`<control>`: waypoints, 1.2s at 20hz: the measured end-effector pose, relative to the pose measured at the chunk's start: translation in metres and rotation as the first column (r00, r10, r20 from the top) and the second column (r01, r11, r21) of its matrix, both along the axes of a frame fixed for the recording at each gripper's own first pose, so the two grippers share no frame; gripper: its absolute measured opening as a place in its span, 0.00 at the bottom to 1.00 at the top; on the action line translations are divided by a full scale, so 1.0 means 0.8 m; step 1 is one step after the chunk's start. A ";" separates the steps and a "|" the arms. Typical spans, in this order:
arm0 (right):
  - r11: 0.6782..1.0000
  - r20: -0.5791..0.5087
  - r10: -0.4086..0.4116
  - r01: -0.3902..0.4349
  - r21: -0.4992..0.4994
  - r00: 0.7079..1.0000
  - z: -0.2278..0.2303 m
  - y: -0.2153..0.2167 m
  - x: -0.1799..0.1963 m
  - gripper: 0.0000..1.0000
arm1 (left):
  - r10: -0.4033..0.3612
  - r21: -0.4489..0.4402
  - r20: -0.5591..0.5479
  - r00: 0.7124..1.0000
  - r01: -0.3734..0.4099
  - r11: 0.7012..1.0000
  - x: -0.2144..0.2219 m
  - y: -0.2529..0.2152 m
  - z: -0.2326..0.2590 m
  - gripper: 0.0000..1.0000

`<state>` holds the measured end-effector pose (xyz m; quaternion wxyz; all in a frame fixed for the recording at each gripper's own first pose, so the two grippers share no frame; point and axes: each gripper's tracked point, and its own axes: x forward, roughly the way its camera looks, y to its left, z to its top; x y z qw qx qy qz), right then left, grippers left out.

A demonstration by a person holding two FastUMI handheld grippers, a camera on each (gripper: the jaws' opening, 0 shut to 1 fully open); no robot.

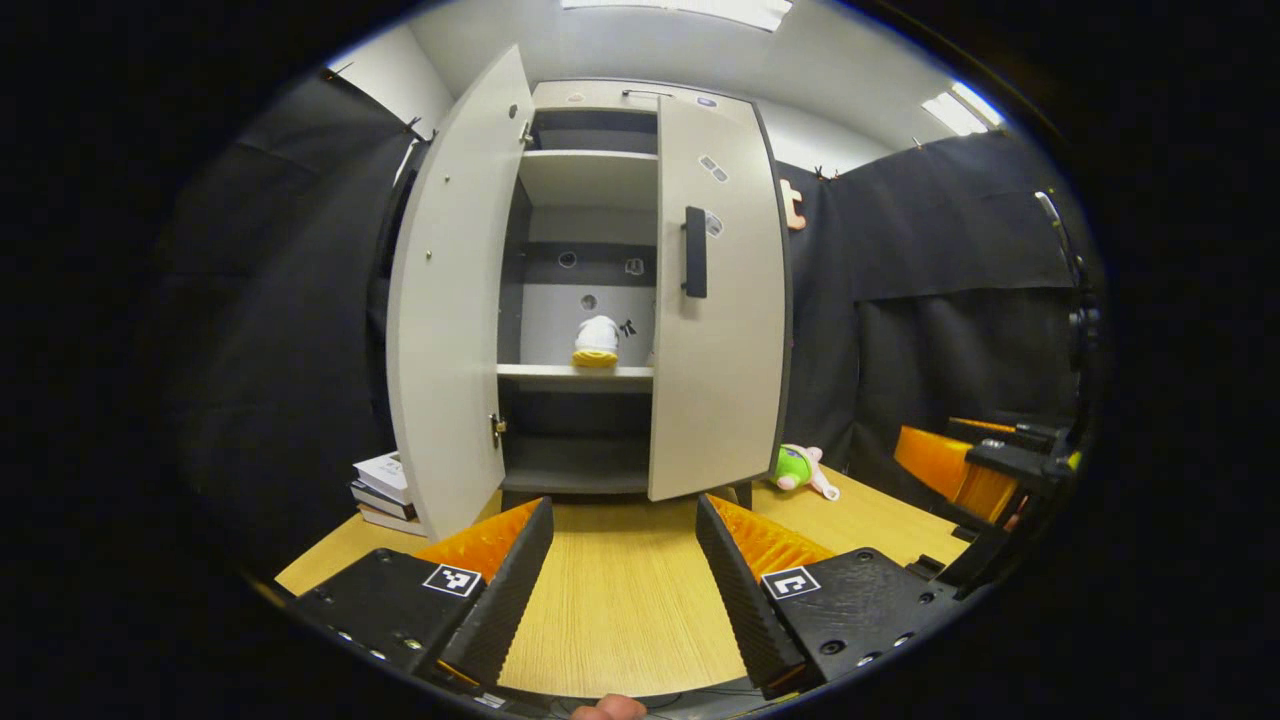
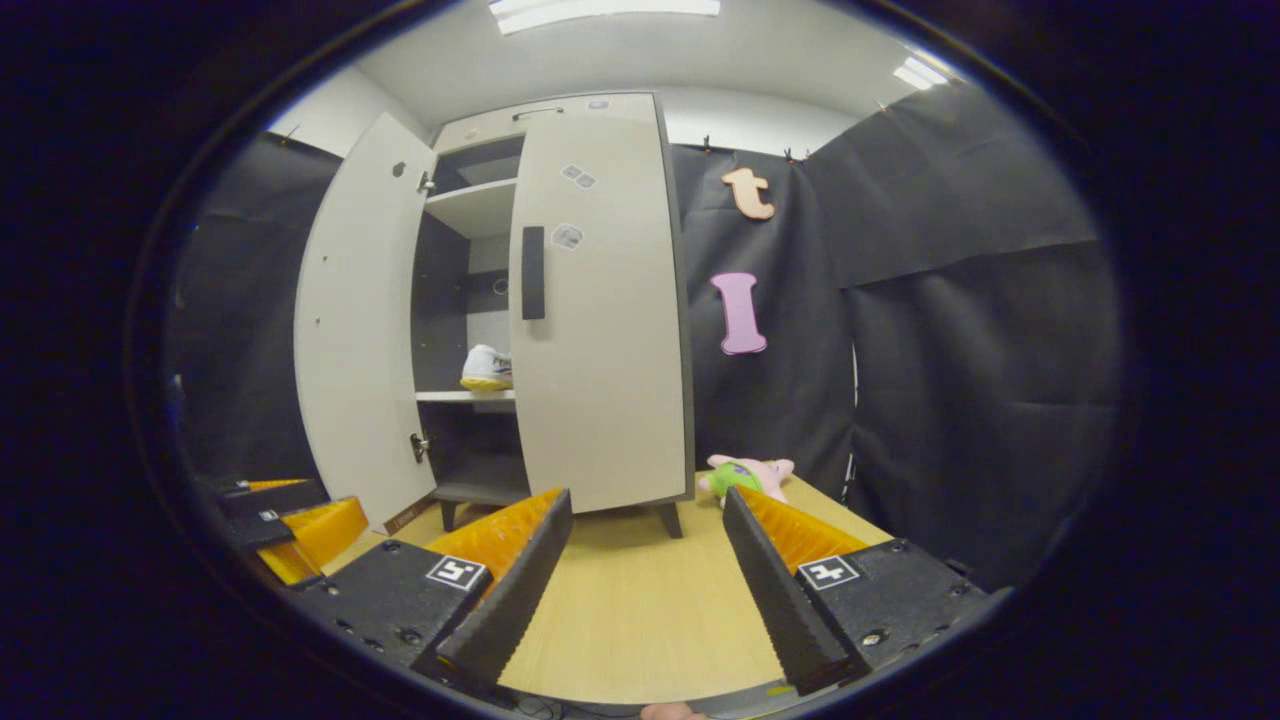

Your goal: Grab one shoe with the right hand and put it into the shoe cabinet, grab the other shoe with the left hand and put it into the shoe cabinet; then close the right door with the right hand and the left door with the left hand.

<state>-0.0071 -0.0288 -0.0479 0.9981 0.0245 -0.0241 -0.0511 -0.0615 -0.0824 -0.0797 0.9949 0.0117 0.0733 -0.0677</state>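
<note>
With a shoe (image 1: 596,342) on the cabinet's (image 1: 590,95) middle shelf and its right door (image 1: 715,310) shut, you hold both grippers (image 1: 624,570) (image 2: 647,570) wide open, empty; swing the left door (image 1: 455,300) closed next.

My right gripper (image 2: 635,575) hangs open and empty above the wooden table (image 2: 640,620), facing the shoe cabinet (image 2: 590,300); its right door (image 2: 598,310) shut, left door (image 2: 355,330) ajar, a shoe (image 2: 488,368) shelved inside.
</note>
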 end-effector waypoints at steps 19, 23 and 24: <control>0.999 0.009 0.035 -0.035 -0.039 0.999 0.007 0.009 0.006 0.99 | 0.422 -0.037 0.141 0.895 -0.422 0.906 0.172 0.340 0.173 0.91; 0.999 0.000 0.023 -0.023 -0.038 1.000 0.005 0.005 0.009 0.99 | 0.404 -0.059 0.128 0.906 -0.400 0.915 0.212 0.353 0.181 0.91; 0.999 0.000 0.021 -0.021 -0.038 1.000 0.006 0.004 0.009 0.99 | 0.407 -0.062 0.123 0.905 -0.402 0.913 0.218 0.355 0.183 0.91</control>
